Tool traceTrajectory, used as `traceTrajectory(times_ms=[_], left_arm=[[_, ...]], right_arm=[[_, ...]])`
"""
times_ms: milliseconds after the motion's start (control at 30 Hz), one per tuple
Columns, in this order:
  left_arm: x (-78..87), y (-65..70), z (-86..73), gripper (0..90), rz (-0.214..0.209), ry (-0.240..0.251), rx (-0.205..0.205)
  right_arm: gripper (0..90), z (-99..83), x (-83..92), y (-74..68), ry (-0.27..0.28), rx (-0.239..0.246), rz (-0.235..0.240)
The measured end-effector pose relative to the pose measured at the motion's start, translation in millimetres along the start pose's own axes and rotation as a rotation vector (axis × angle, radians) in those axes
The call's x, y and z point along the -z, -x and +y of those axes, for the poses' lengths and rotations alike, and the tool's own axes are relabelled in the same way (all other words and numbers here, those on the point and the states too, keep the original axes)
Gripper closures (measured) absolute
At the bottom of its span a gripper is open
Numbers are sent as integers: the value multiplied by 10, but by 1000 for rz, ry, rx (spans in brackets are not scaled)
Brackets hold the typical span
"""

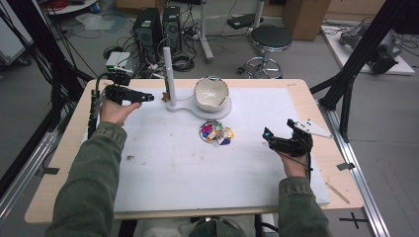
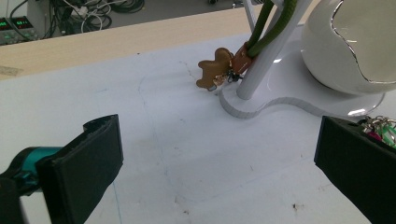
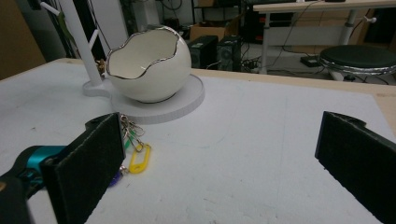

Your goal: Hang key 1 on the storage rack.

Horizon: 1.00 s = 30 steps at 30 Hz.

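- keychain (image 2: 215,68), the brown gingerbread-figure one, hangs on its green cord from the white post of the stand (image 2: 261,60), its figure resting low by the post's foot, just above the white mat (image 1: 207,168).
- your left gripper (image 1: 148,98) sits near that post, pointing at it; its jaws are released and spread wide, with bare mat between them and nothing held.
- your right gripper (image 1: 269,134) rests at the right part of the mat, jaws likewise spread apart and empty.
- pile of coloured key tags (image 1: 216,132) lies on the mat just in front of the stand's round base, between your two grippers; a yellow tag (image 3: 138,160) shows beside your right gripper's left jaw.
- egg-shaped white bowl (image 1: 211,93) with the jagged silver rim sits on the stand's base, beside the post.
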<state>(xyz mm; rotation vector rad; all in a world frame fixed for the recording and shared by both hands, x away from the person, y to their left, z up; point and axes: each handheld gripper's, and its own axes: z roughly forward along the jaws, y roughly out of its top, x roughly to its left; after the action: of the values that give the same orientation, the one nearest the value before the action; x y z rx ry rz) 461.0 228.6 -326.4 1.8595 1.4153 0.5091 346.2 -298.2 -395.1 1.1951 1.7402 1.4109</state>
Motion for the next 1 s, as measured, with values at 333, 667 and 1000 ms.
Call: traceTrajectory(times_ms=[333,667,1000], left_arm=[[164,-3,-173,16,-2,38,-19],[251,-21,-324,16,-24,47,-1],[331,-91,-455,16,-14,58,24]], right_arm=[[5,1,0,-8,2,2,-3],[5,1,0,-12,-1,2,-3],[5,1,0,-12,-2,1,-4]])
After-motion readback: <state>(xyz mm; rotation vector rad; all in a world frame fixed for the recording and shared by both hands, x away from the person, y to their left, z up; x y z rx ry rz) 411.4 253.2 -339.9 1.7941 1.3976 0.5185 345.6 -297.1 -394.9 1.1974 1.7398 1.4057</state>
